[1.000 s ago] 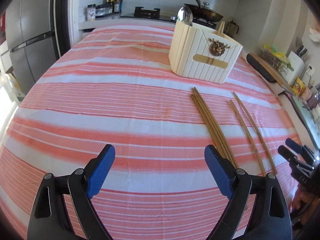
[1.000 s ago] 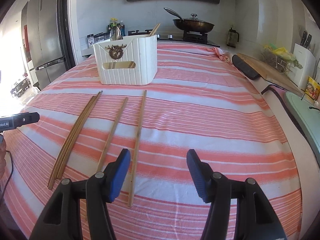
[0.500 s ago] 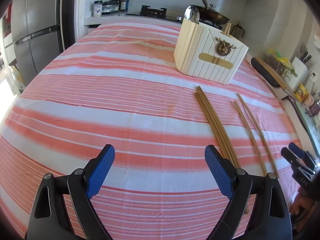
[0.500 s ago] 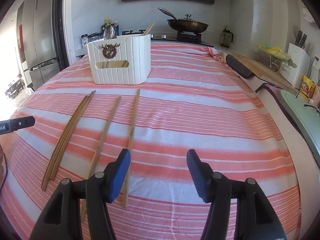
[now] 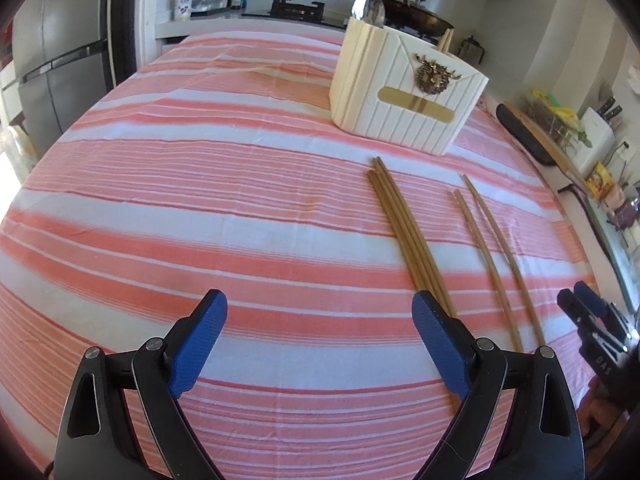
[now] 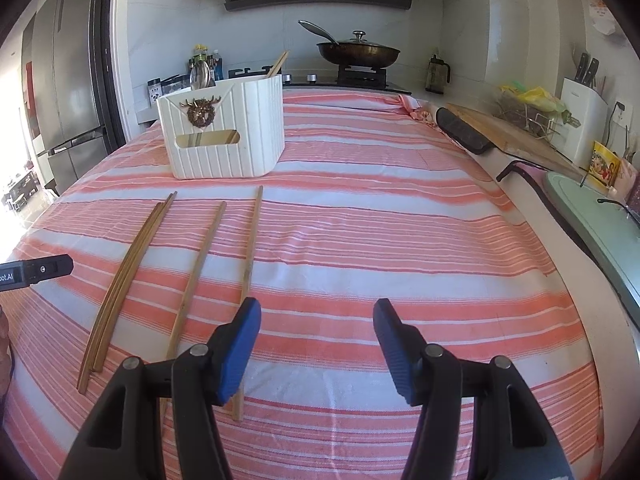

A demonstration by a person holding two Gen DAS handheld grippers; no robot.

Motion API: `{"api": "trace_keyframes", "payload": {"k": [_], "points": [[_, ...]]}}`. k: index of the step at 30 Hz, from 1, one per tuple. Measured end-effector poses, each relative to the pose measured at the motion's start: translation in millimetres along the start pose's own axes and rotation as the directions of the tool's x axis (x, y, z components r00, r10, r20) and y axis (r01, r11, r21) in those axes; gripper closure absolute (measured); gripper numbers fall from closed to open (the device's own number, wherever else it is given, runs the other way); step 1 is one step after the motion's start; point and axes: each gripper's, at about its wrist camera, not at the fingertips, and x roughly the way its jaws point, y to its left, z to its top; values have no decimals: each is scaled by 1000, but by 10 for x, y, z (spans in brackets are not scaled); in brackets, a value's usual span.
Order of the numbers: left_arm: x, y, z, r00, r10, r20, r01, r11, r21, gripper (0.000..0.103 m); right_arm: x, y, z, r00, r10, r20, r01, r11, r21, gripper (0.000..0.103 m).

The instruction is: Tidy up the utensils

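Observation:
A white ribbed utensil holder [image 5: 404,88] [image 6: 224,136] stands far back on the striped tablecloth, with a metal spoon [image 5: 368,8] [image 6: 200,74] and a chopstick [image 6: 278,64] inside. In front of it lie a bundle of wooden chopsticks [image 5: 408,236] [image 6: 128,276] and two single chopsticks [image 5: 480,256] [image 6: 250,256]. My left gripper [image 5: 320,336] is open and empty, and its right finger covers the bundle's near end. My right gripper [image 6: 316,344] is also open and empty. Its left finger hangs over the near end of the rightmost chopstick.
A stove with a lidded pan [image 6: 358,52] stands behind the table. A cutting board [image 6: 508,136], knife block [image 6: 582,120] and dish rack line the right counter. A fridge [image 6: 68,80] is at the left. The right half of the striped tablecloth [image 6: 400,220] is bare.
Both views have shifted slightly. Both grippers stay open, and the chopsticks and holder lie where they were.

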Motion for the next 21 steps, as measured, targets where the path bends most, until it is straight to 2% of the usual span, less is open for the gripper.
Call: {"api": "trace_keyframes", "payload": {"k": [5,8,10,17,21], "points": [[192,-268,43,999,-2,-41,3,999,36,5,-10,-4,-4,1000,0,1,0,1000,0,43],[307,-393,7,996,72,-51,-68,995,76,5,-12,-2,-3,1000,0,3,0,1000,0,43],[338,-420,-25,993,111,-40,-107,990,92,5,-12,-7,-2,1000,1,5,-1,1000,2,43],[325,-335,-24,989,144,-37,-141,988,70,3,27,-28,6,1000,9,-10,-9,1000,10,43],[371,-388,-21,981,186,-50,-179,978,108,3,49,-23,1,1000,10,-19,-10,1000,12,43]]}}
